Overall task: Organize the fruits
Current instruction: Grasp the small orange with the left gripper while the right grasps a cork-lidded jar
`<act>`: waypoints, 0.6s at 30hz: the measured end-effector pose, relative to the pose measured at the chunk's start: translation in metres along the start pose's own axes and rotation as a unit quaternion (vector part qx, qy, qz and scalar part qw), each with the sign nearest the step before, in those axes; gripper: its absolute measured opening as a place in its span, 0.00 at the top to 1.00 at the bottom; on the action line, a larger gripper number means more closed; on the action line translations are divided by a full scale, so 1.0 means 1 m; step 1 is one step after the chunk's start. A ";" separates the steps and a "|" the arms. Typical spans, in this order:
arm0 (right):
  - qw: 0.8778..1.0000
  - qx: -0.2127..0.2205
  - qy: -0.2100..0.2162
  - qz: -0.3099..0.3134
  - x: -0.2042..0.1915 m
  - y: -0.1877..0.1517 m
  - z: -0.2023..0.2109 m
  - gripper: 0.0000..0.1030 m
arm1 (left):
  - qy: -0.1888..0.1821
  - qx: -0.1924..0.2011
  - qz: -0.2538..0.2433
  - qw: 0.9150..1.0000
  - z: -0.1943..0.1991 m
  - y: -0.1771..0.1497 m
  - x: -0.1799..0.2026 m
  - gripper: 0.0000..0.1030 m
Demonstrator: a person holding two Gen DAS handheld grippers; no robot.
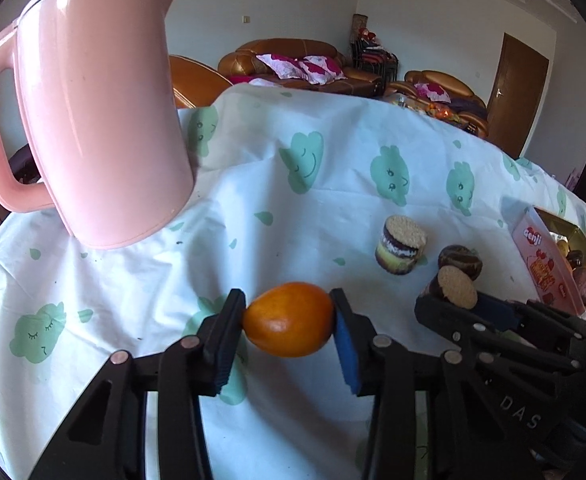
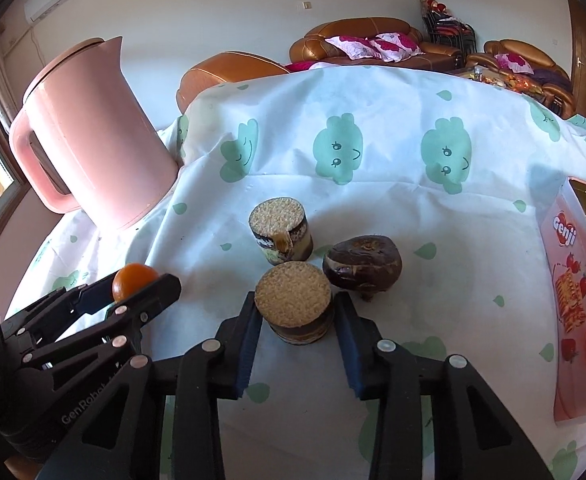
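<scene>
One pink kettle (image 2: 89, 136) upper left on the table (image 2: 373, 208). Left gripper (image 1: 289, 320) jaws clamp one orange fruit (image 1: 289, 320), lower centre. Right gripper (image 2: 295, 320) jaws narrowly flank one of two layered cakes (image 2: 293, 300). One chocolate bun (image 2: 363, 262); one box (image 2: 573, 300) far right.

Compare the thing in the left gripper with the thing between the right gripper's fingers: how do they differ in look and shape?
The orange fruit is smooth, glossy and egg-shaped; the layered cake is a flat-topped cylinder with a crumbly beige top and dark striped sides. The left gripper holds the fruit by its ends; the right gripper presses the cake's sides. Both are small and sit low over the tablecloth.
</scene>
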State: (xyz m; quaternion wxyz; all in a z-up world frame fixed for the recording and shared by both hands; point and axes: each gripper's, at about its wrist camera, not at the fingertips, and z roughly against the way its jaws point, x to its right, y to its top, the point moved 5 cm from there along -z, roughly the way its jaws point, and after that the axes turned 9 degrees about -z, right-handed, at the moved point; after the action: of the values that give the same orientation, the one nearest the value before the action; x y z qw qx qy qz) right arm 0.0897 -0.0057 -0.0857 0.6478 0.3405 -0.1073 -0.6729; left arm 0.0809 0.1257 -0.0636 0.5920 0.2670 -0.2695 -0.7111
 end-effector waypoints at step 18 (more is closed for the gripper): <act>0.986 0.156 -0.033 0.042 0.024 -0.011 0.089 0.62 | 0.027 0.118 0.007 0.993 0.033 0.018 0.014 0.57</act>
State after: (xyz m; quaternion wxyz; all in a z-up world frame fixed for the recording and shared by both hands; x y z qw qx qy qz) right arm 0.0296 -0.0535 -0.0339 0.6106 0.4105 -0.2463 -0.6308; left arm 0.0681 0.1115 -0.0279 0.5686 0.3522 -0.3368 -0.6627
